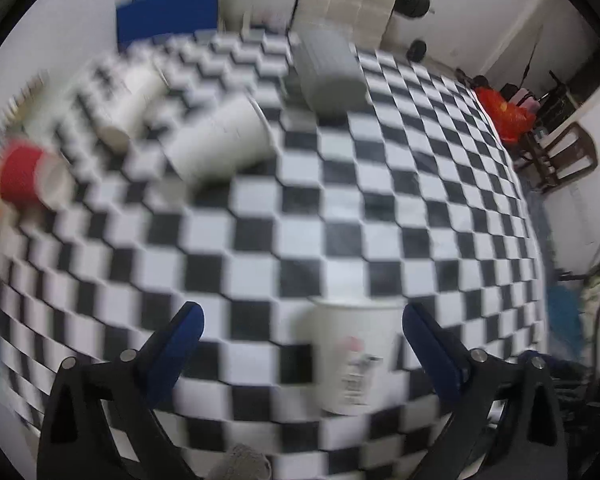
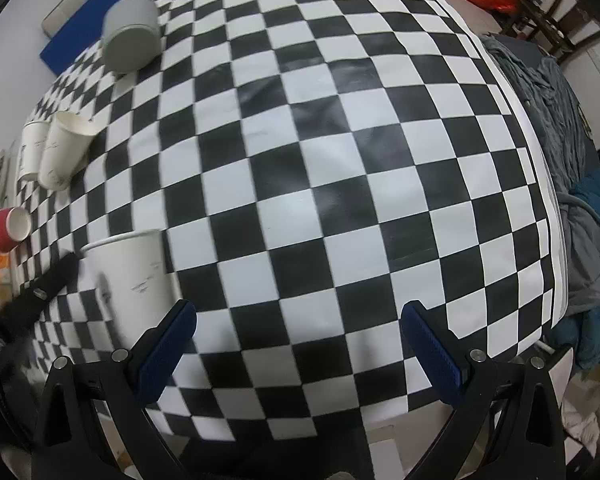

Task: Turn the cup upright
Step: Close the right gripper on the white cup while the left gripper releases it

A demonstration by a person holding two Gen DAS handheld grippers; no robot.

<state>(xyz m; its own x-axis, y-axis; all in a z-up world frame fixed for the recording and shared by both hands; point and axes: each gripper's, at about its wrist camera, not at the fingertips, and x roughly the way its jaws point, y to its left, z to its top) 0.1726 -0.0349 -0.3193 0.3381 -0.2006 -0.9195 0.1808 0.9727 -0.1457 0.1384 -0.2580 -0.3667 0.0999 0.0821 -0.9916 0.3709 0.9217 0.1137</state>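
Observation:
A white paper cup with a printed label [image 1: 354, 354] stands upright, rim up, on the checkered table, between the fingers of my open left gripper [image 1: 300, 320] and nearer the right finger, untouched. The same cup [image 2: 136, 280] shows in the right wrist view at the lower left, with the left gripper's black finger [image 2: 44, 286] beside it. My right gripper [image 2: 300, 316] is open and empty over the table's near edge. The left wrist view is blurred.
Two white paper cups [image 1: 220, 140] [image 1: 128, 104] lie on their sides at the far left, also seen in the right wrist view [image 2: 66, 150]. A red cup [image 1: 28, 176] lies at the left edge. A grey cup [image 1: 328, 72] lies farther back. Blue-grey cloth [image 2: 572, 200] hangs on the right.

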